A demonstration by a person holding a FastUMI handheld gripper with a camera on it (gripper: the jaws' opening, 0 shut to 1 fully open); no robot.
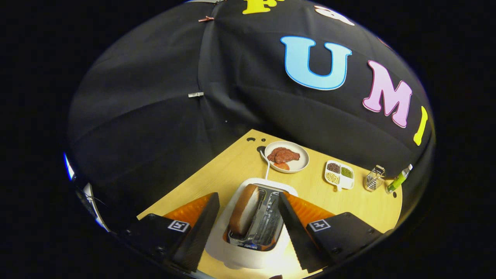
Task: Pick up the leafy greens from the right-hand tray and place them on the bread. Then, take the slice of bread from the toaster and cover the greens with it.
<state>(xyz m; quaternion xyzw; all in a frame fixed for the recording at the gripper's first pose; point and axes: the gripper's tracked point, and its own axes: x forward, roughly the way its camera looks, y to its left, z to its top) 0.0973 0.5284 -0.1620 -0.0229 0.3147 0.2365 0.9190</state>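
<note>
Toasted-brown bread slice is seen upright in the toaster, low in the frame, between the spread-open fingers of the tool. Nothing is gripped; covering the greens is judged undone.

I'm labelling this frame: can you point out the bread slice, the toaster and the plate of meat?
bread slice [245, 208]: gripper view, its broad crust side.
toaster [248, 259]: gripper view, its white near wall, between the open fingers.
plate of meat [300, 163]: gripper view, its bare rim.
</note>
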